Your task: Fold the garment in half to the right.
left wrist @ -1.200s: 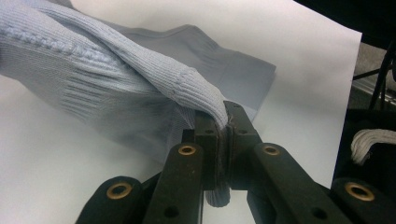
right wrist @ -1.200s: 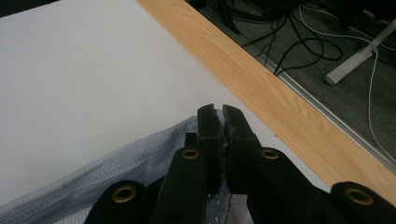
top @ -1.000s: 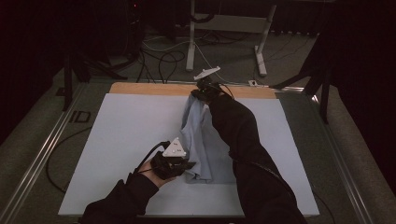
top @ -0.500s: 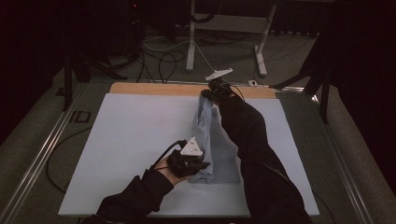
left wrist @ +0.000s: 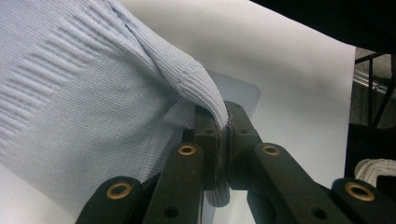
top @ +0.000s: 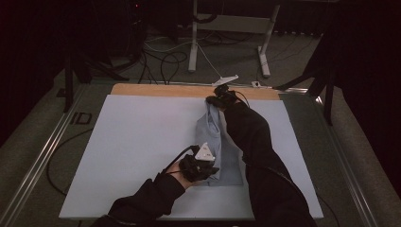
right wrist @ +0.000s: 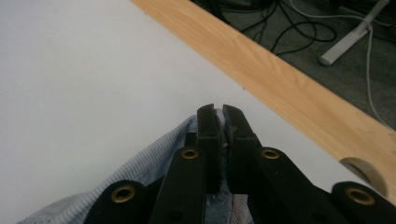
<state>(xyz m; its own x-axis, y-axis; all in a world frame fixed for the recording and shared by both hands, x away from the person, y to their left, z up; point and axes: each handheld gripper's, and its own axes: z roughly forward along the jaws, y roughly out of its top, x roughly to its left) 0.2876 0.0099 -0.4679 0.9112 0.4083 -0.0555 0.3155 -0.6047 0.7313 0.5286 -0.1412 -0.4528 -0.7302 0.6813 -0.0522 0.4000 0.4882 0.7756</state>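
A pale blue ribbed knit garment point(top: 218, 146) lies folded into a long narrow strip on the white table cover point(top: 132, 142), running from near the person's side of the table toward its far wooden edge point(top: 161, 90), a little right of the middle. In the left gripper view the knit point(left wrist: 84, 107) spreads over the white surface with a ribbed hem and a band of heavier ribbing, and one rounded fold of it climbs into the jaws. The left gripper point(top: 208, 166), with its grey three-cornered plate on top, sits at the near end of the strip; its jaws are pressed together on that fold of cloth, so it has the near end pinched fast. The right gripper point(top: 218, 98) sits at the far end of the strip, close to the wooden edge, and in its own view point(right wrist: 220, 140) the two black jaws stand nearly together with a thin layer of the blue fabric point(right wrist: 154, 182) caught between them, so it too is clamped on the cloth. The person's dark sleeves come in from the bottom of the high view, the right forearm point(top: 255, 142) lying along the right side of the garment and partly over it. Beyond the table, on the grey carpet, lie dark cables point(top: 161, 61) and the white feet of a stand point(top: 227, 28). A metal rail point(top: 52, 142) runs along the left side of the table.
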